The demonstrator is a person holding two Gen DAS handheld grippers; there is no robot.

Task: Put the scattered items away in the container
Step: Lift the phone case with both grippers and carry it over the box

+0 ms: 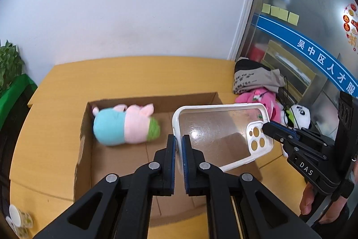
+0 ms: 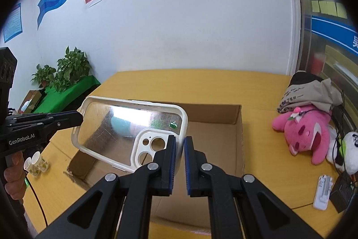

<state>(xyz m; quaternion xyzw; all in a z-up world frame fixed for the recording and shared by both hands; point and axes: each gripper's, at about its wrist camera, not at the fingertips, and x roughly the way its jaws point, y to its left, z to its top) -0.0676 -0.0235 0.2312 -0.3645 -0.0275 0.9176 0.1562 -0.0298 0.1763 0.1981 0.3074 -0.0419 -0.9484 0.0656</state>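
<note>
Both grippers, left [image 1: 179, 145] and right [image 2: 180, 147], were clamped on opposite ends of the phone case [image 1: 221, 133], so I held it steady above the cardboard box [image 1: 85, 127].

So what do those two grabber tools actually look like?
Both are black plastic tongs with silver rivets and blue ribbed pads. The left gripper has GenRobot.AI in white letters on its side; the right gripper has DAS. A dark cable hangs under the left one.
</note>
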